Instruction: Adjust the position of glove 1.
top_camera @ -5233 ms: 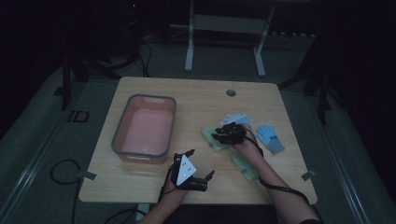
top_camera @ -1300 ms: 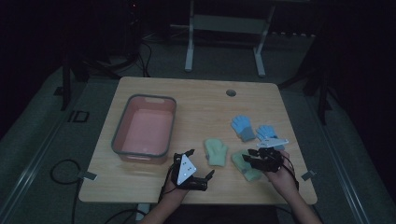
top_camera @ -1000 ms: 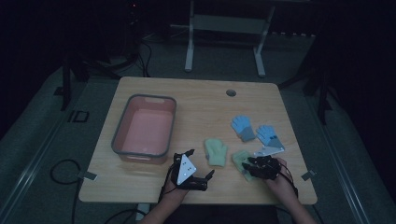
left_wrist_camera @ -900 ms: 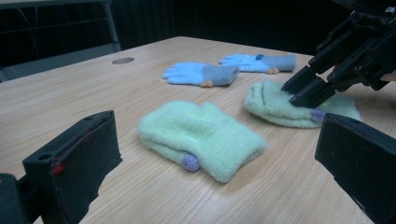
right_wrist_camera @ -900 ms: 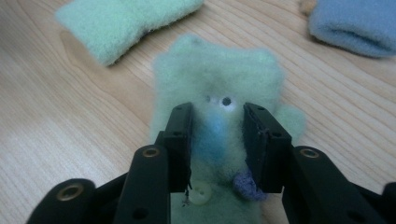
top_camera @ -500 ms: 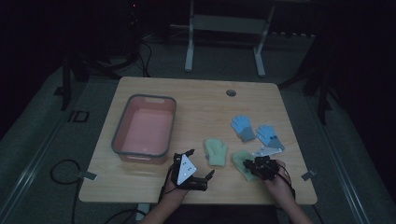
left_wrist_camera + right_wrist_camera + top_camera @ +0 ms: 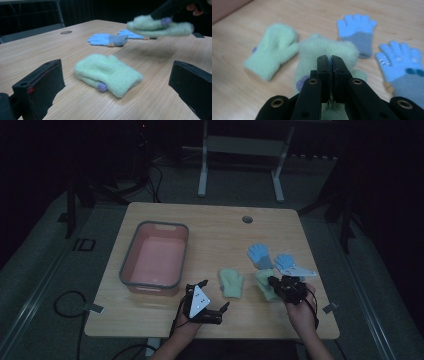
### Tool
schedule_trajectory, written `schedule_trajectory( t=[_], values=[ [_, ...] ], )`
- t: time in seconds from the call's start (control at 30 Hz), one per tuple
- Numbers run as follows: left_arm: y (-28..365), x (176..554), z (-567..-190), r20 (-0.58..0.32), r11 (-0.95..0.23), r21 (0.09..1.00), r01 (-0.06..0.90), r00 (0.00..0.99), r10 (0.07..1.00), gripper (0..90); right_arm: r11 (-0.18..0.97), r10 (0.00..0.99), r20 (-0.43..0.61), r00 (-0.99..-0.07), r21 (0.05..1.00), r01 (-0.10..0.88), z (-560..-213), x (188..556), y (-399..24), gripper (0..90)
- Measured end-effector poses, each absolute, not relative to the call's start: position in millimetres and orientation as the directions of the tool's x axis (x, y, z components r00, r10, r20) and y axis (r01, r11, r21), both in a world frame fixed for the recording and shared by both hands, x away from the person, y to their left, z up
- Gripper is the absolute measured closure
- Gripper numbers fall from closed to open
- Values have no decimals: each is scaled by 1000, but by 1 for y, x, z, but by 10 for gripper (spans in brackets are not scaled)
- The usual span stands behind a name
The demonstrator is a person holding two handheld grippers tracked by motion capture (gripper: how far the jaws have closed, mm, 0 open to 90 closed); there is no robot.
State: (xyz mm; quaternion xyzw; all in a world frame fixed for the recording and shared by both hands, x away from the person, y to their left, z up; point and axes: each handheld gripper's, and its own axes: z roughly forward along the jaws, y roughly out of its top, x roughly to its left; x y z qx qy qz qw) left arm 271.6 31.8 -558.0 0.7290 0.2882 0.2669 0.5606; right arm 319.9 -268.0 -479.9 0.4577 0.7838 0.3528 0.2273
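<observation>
Two pale green mittens and two blue gloves are on the wooden table. One green mitten (image 7: pixel 231 282) (image 7: pixel 107 73) (image 7: pixel 274 50) lies flat near the front middle. My right gripper (image 7: pixel 276 284) (image 7: pixel 330 60) is shut on the cuff end of the other green mitten (image 7: pixel 264 285) (image 7: pixel 324 47), which hangs just above the table (image 7: pixel 160 25). My left gripper (image 7: pixel 212 294) (image 7: pixel 117 75) rests low at the front edge, open, its jaws either side of the lying mitten and short of it.
The blue gloves (image 7: pixel 260 255) (image 7: pixel 285 261) lie flat behind the right gripper. A pink tub (image 7: pixel 127 270) with a grey rim stands at the left of the table. A round hole (image 7: pixel 247 219) sits near the far edge.
The right gripper slid left onto the green mitten, shut on it and lifted it off the table. The left gripper has stayed where it was.
</observation>
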Motion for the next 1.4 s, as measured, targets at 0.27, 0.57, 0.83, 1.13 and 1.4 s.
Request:
schedule_trajectory(
  t=[0.27,0.57,0.83,1.13,1.4],
  values=[
    [32,272,-558,66,-206,971,122,693,718,0,252,927,-21,-375,775,579,-475,327,-267,868],
    [32,272,-558,67,-208,971,120,694,716,0,220,954,-36,-296,753,620,-504,334,-260,868],
    [32,272,-558,66,-208,971,122,696,715,0,233,956,-44,-292,719,655,-529,345,-261,865],
    [32,272,-558,67,-210,970,120,699,712,0,232,951,-15,-310,695,680,-540,348,-265,817],
    [32,272,-558,68,-211,970,120,698,712,0,274,919,9,-394,703,656,-524,350,-278,671]
  ],
)
